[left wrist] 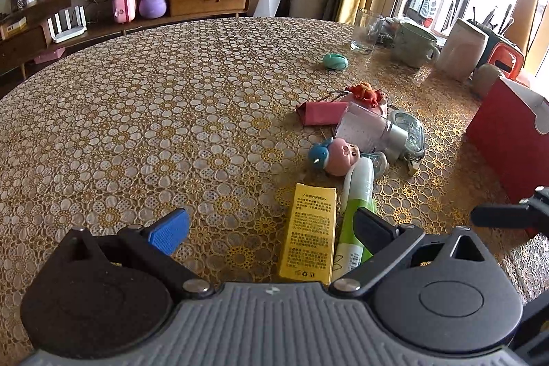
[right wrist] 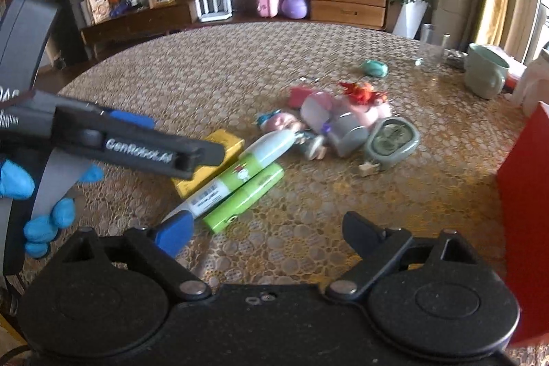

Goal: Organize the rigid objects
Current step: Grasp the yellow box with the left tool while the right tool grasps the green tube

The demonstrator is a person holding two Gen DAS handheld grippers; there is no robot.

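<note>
Left wrist, table [left wrist: 137,126] bare leftward, red box [left wrist: 507,139] walls right edge

We can read one brand, "GenRobot.AI", in white letters along the black finger of the left gripper [right wrist: 151,139] in the right wrist view. The flat yellow cardboard box [left wrist: 310,235] carries columns of small black print, and the green-and-white plastic tube [left wrist: 353,228] a barcode; both are too small to read.

Yellow box [left wrist: 310,234], green/white tube [left wrist: 357,194], red box [left wrist: 507,143] (gold floral tablecloth [left wrist: 154,112]).
</note>
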